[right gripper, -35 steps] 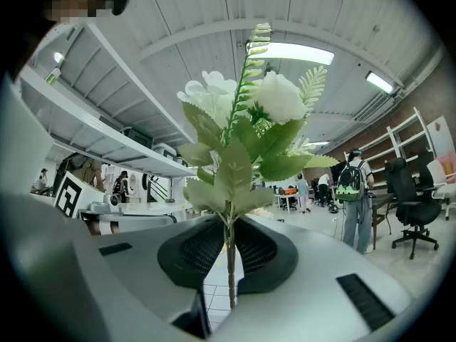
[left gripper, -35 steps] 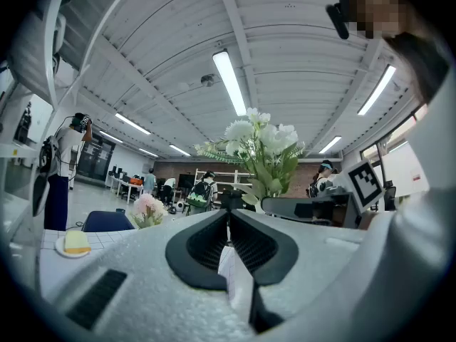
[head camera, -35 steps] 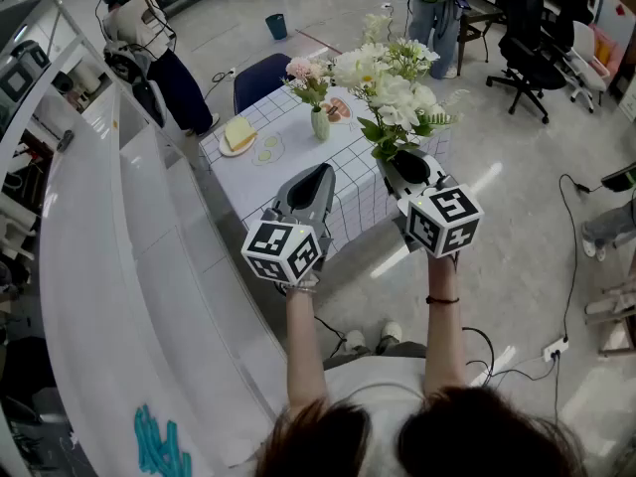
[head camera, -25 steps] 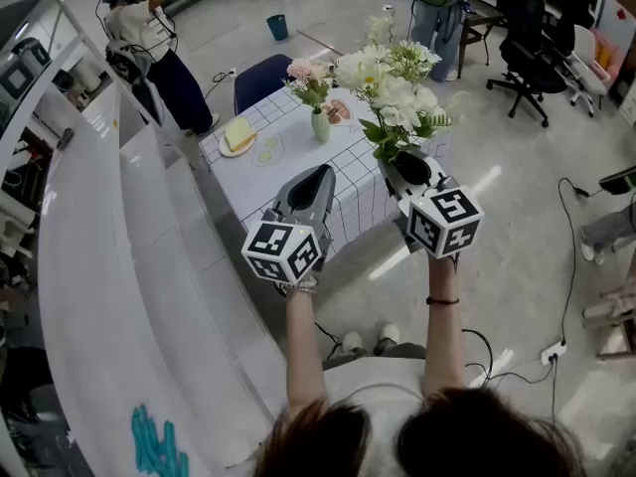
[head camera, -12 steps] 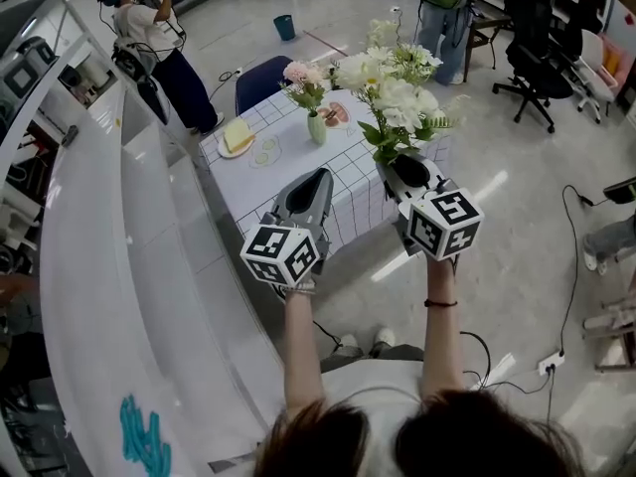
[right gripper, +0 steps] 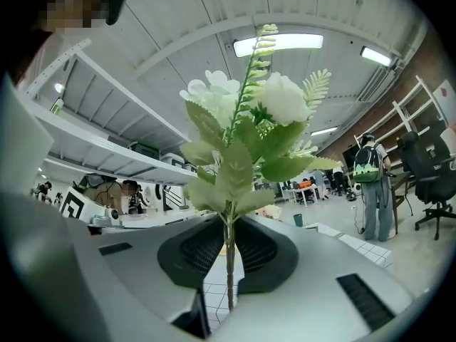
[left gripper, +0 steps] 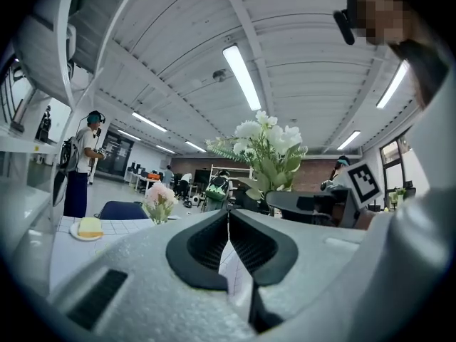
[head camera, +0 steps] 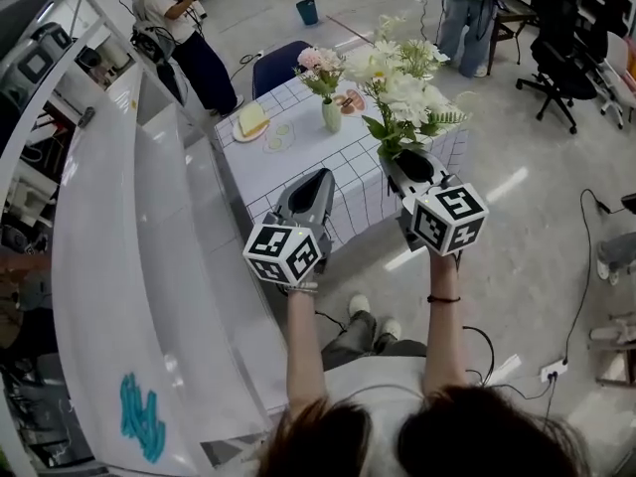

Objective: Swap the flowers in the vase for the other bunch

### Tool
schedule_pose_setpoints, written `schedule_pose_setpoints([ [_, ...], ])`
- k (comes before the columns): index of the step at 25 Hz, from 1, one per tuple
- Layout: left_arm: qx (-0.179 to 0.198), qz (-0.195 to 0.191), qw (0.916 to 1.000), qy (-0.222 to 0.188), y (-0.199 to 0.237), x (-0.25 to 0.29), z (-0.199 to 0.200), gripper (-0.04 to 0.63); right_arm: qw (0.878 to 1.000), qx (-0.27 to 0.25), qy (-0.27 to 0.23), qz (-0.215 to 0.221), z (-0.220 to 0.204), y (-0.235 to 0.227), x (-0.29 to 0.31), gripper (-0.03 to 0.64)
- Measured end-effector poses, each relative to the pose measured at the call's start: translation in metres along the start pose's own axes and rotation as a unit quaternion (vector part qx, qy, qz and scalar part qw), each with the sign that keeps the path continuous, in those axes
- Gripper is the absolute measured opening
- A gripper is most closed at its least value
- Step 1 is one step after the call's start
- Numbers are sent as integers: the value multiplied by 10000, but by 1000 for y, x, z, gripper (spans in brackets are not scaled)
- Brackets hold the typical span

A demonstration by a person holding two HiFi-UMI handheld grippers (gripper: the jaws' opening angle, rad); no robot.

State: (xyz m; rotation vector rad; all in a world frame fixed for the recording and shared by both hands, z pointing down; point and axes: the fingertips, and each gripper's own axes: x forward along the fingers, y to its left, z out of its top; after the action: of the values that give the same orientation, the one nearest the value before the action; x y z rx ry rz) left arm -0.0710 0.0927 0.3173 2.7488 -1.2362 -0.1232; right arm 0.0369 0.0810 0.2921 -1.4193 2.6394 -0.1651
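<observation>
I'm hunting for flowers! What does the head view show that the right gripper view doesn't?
Only the head view: the person's arms and the cube on the right gripper. Only the right gripper view: ceiling lights and the jaws pinching the stem. Both: the white bunch and the checked table.

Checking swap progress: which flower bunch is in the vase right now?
The pink bunch stands in the vase; the white bunch is clamped by its stem in the right gripper.
</observation>
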Motion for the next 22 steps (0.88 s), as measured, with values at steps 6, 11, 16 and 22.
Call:
schedule_pose_setpoints([
  [6,1,99,9999,32,14,4,1,17,10000,79,-15,28,-2,-4,12,48],
  [11,-49,-54,10000,-26,26,20,0,17,10000,34,3,-32,-4,-14,29,48],
  [16,-30,-219,9998,-6,45,44,-5,17,9999,63,17,-141,-13,-29,51,48],
  [22,-115,-473,9987,119,69,76,-9,17,9994,175,-13,-304,-16,-50,79,48],
])
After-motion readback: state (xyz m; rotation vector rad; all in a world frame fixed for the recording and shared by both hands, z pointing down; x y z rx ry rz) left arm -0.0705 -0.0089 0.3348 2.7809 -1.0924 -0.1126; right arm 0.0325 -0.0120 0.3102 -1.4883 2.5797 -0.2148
